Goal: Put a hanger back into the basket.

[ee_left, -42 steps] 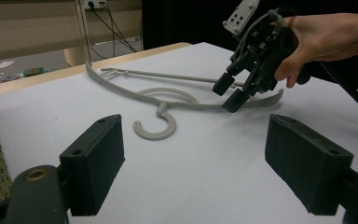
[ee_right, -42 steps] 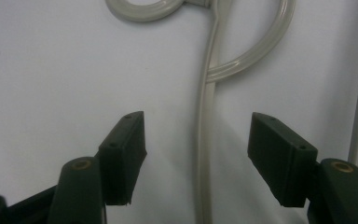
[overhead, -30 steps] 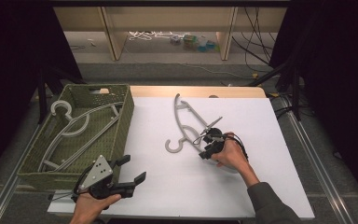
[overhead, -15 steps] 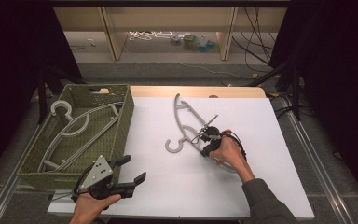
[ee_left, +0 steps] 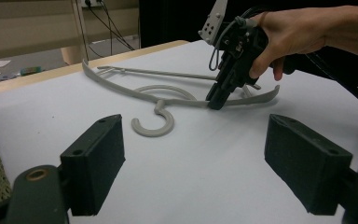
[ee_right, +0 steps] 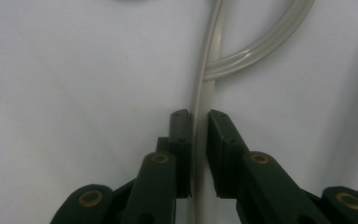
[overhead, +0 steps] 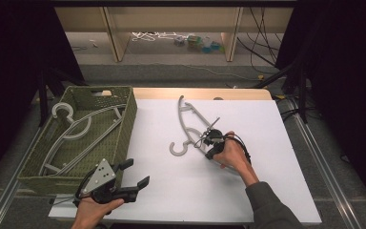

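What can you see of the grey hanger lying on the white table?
The hanger looks like pale grey plastic: a curved shoulder bar, a thin straight crossbar and an open hook at the middle. It lies flat on the white table, to the right of the green basket, hook toward the person. The right gripper has its fingers on either side of the shoulder bar near the hook, closed around it.

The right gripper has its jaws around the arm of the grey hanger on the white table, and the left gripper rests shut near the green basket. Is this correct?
Not quite: the left gripper is open, as the left gripper view shows, its jaws wide apart. The rest holds: the right gripper has its jaws around the arm of the grey hanger on the white table, beside the green basket.
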Demonstrator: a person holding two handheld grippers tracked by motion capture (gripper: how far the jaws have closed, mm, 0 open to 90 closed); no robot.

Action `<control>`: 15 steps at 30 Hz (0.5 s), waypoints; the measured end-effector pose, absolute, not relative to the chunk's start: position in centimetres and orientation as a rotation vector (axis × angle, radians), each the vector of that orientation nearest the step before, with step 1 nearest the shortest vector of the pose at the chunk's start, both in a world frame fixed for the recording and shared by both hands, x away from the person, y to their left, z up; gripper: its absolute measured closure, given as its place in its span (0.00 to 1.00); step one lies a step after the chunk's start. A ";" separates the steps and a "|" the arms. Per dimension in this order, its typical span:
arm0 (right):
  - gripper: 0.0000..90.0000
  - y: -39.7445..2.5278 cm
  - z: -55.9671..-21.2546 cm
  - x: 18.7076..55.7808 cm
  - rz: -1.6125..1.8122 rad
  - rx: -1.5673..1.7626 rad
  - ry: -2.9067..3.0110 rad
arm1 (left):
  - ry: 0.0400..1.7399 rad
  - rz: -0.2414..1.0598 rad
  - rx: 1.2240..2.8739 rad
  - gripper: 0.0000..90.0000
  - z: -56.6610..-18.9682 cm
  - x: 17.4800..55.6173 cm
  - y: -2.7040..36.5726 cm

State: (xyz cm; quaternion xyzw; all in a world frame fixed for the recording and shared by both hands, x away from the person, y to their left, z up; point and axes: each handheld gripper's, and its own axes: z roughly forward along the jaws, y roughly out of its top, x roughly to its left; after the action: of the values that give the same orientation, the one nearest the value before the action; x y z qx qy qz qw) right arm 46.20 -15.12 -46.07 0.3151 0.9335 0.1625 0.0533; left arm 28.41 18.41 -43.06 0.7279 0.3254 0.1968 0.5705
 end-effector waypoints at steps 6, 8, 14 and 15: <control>0.92 -15.5 -46.0 46.3 0.526 0.912 2.858 | 0.761 0.466 1.712 0.22 -43.0 28.5 18.5; 0.92 -15.5 -45.8 46.2 0.540 0.909 2.860 | 0.758 0.470 1.715 0.22 -43.0 28.6 18.6; 0.92 -16.4 -44.5 45.8 0.608 0.872 2.888 | 0.756 0.475 1.716 0.23 -43.1 28.7 18.5; 0.92 -16.6 -44.3 45.6 0.619 0.861 2.893 | 0.764 0.468 1.711 0.23 -43.1 28.6 18.4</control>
State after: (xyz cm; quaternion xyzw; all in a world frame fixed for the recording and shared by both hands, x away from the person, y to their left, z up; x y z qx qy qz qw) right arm 45.61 -16.56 -44.30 0.2794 0.9385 0.2008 0.0302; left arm 28.64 18.38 -43.15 0.7287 0.3253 0.1994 0.5687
